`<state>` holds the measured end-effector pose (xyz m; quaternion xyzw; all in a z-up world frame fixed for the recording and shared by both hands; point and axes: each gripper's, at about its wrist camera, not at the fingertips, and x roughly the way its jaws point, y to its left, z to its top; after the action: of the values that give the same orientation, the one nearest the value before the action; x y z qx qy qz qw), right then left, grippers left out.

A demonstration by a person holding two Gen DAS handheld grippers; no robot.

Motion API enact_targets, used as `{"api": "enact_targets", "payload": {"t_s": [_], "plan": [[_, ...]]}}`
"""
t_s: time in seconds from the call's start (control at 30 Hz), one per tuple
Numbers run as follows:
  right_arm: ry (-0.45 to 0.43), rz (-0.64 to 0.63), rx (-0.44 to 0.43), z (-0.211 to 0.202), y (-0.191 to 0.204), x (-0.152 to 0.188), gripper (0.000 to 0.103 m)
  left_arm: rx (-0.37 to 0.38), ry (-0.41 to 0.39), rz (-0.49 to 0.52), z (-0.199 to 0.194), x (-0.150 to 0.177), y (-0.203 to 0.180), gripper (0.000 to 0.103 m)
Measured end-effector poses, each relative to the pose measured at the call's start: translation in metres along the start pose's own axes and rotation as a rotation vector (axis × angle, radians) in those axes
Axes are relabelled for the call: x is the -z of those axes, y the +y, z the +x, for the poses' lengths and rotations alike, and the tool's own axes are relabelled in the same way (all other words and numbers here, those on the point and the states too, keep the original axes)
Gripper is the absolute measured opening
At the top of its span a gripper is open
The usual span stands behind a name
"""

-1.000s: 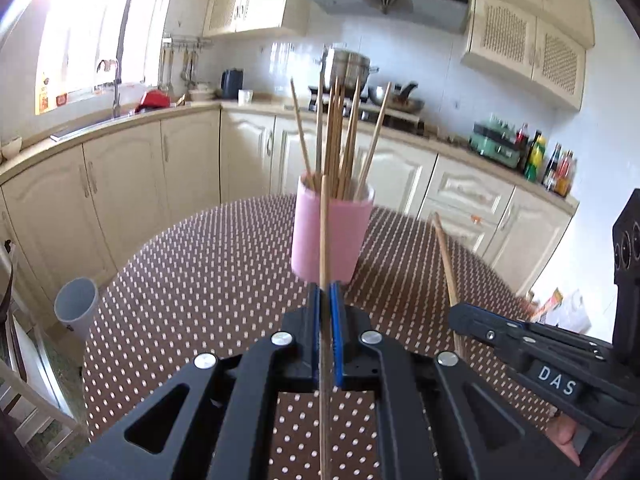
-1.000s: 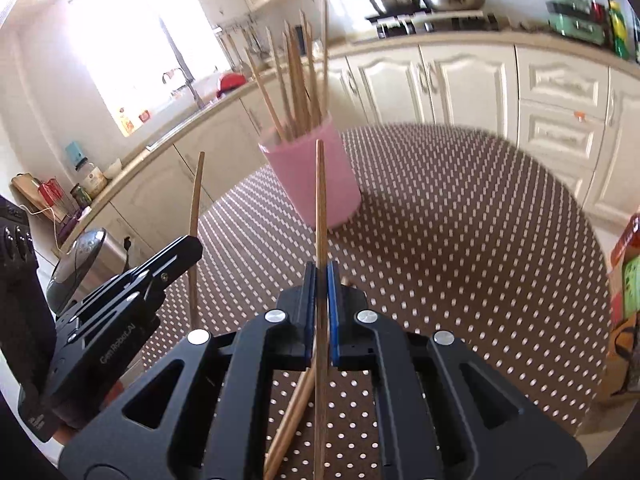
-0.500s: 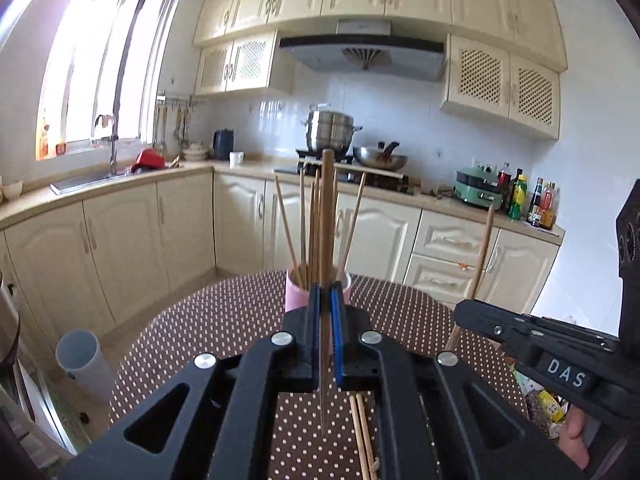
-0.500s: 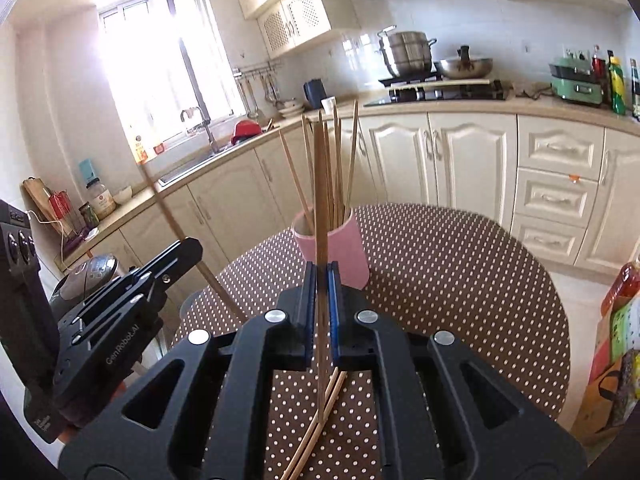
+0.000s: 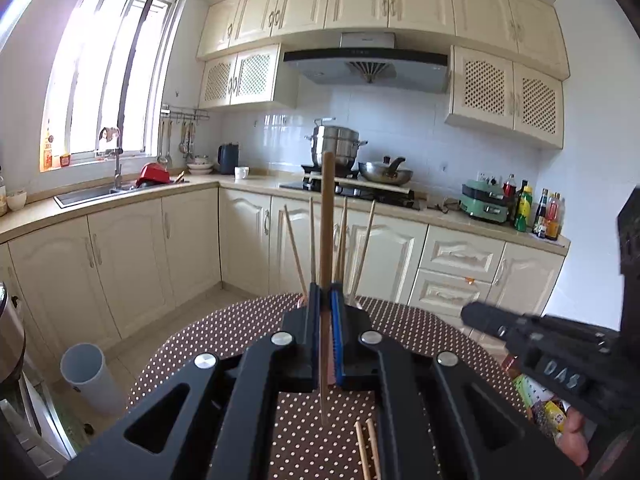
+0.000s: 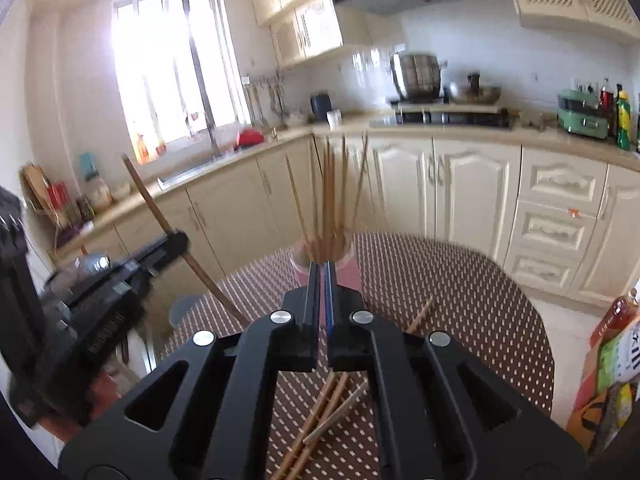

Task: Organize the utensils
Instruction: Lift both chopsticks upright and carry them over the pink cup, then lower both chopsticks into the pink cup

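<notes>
My left gripper (image 5: 326,300) is shut on one wooden chopstick (image 5: 327,216), which stands upright through its jaws. In the right wrist view that same chopstick (image 6: 160,212) leans in the left gripper (image 6: 178,240). My right gripper (image 6: 323,276) is shut, and a chopstick (image 6: 329,200) rises from its jaws and blends with the sticks behind it. Straight beyond both grippers stands the pink cup (image 6: 348,272) with several chopsticks (image 5: 295,248) in it. From the left wrist view the cup is almost hidden. Loose chopsticks (image 6: 320,412) lie on the dotted tablecloth (image 6: 460,300) under the right gripper.
Another loose chopstick (image 6: 420,314) lies right of the cup. A grey bin (image 5: 88,376) stands on the floor left of the table. Bottles and bags (image 6: 616,360) sit by the table's right edge. Cabinets and a stove run along the far wall.
Both grippers have risen and tipped up with their chopsticks. The pink cup has sunk low in both views, and more of the kitchen wall shows.
</notes>
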<state>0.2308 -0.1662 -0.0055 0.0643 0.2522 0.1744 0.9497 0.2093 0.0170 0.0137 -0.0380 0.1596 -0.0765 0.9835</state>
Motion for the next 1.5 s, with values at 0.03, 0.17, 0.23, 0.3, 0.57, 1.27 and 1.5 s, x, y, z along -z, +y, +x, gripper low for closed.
{"api": "enact_targets", "payload": {"t_s": [0.03, 0.17, 0.23, 0.3, 0.57, 1.27, 1.5], "plan": [[0.045, 0.012, -0.007, 0.009, -0.006, 0.004, 0.004, 0.002, 0.012, 0.001, 0.002, 0.002, 0.001, 0.006], [0.187, 0.13, 0.073, 0.045, -0.036, 0.021, 0.058, 0.006, 0.072, -0.002, 0.017, 0.015, 0.007, 0.006], [0.2, 0.172, 0.117, 0.059, -0.051, 0.028, 0.075, 0.001, 0.083, -0.002, 0.022, 0.018, 0.01, 0.006], [0.215, 0.151, 0.182, 0.07, -0.055, 0.031, 0.075, 0.011, 0.089, 0.0, 0.026, 0.016, 0.013, 0.006], [0.462, 0.14, 0.218, 0.145, -0.054, 0.053, 0.036, 0.02, 0.131, -0.017, 0.053, 0.006, 0.023, 0.006], [0.078, 0.215, 0.092, 0.067, -0.056, -0.002, 0.006, -0.012, 0.101, -0.035, 0.073, -0.012, 0.03, 0.006], [-0.181, 0.158, 0.01, 0.032, -0.036, -0.05, 0.006, 0.004, 0.053, -0.046, 0.065, -0.034, 0.027, 0.006]]}}
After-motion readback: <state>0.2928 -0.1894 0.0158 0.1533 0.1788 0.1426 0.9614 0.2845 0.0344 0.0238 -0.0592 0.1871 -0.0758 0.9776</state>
